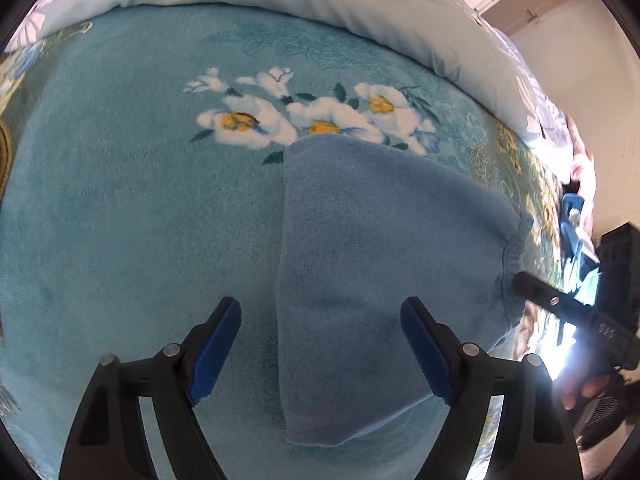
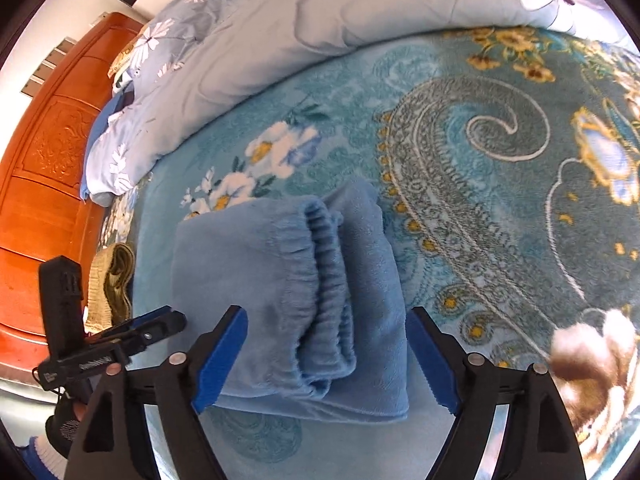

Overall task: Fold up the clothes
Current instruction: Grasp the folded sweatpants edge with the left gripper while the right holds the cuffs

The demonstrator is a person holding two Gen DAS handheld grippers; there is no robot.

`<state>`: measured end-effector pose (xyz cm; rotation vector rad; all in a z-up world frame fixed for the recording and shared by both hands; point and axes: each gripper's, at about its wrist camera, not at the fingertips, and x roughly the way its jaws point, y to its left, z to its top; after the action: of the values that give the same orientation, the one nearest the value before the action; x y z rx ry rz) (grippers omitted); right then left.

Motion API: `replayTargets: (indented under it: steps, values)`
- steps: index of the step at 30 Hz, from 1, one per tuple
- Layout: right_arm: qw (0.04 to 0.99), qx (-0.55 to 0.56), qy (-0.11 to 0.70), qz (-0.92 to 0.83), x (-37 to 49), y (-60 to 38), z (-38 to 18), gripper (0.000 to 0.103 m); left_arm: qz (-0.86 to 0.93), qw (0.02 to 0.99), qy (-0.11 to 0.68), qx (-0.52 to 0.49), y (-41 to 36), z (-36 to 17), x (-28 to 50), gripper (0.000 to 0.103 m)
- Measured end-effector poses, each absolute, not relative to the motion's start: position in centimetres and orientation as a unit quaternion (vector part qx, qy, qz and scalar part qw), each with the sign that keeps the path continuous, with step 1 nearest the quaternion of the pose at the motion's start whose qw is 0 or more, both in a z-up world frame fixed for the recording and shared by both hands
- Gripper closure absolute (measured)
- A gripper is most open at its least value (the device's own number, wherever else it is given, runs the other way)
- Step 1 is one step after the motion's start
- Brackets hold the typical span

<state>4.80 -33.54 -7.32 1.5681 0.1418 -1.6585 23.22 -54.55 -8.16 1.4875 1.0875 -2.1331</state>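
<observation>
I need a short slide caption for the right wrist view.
Open right tool above folded blue pants on floral blanket.

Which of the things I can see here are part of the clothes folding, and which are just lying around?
Part of the job:
- folded blue trousers
- left gripper, open
- right gripper, open

Just lying about:
- flowered blanket
- pale quilt
- olive knitted cloth
- wooden headboard

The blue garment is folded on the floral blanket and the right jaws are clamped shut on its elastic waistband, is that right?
Not quite. The blue garment is folded on the floral blanket, but the right gripper stands open over it, jaws wide and not pressing the waistband, as the right wrist view shows.
</observation>
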Motion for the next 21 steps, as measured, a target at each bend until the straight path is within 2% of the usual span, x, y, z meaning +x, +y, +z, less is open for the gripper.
replayTargets:
  steps: [5, 21]
  values:
    - [0.423, 0.629, 0.058, -0.649, 4.3, -34.0, -8.6, 0.017, -0.758, 0.154, 0.389, 0.5, -54.7, -8.3, 22.7, 0.019]
    - [0.461, 0.632, 0.055, -0.621, 3.5, -34.6, -10.1, 0.017, -0.745, 0.117, 0.384, 0.533, -55.1, -10.1, 21.7, 0.019]
